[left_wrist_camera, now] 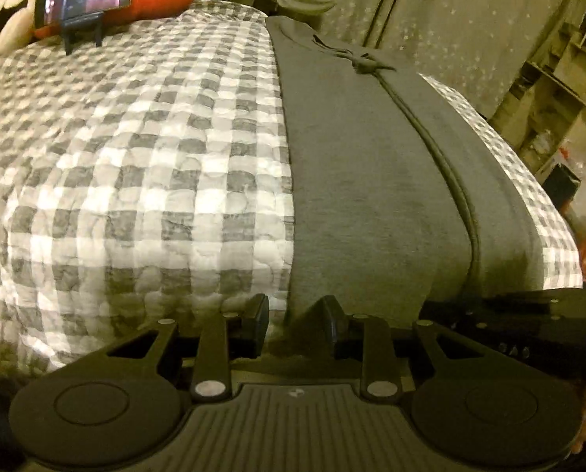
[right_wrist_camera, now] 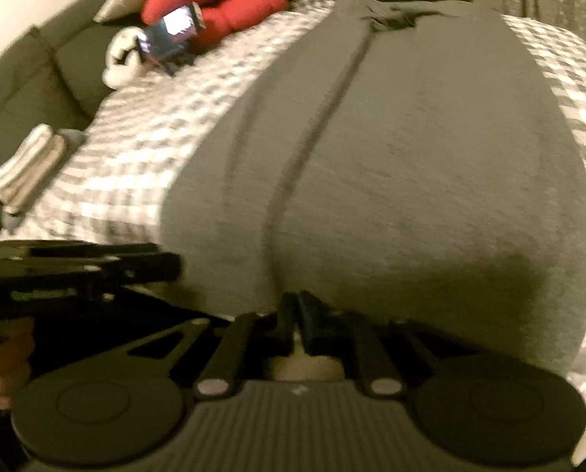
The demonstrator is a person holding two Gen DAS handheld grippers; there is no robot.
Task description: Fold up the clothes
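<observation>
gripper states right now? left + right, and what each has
Left claw: partly open, near edge of the grey garment between its fingers; grip cannot be told.
Right claw: closed at the garment's near edge; whether it pinches cloth cannot be told.

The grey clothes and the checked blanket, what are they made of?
The grey garment looks like soft knit cotton, maybe jersey or fleece: matte, slightly fuzzy, with a stitched seam down it. The checked blanket looks like puffy quilted or crinkled cotton: its squares bulge and pucker. Neither can be told for sure.
</observation>
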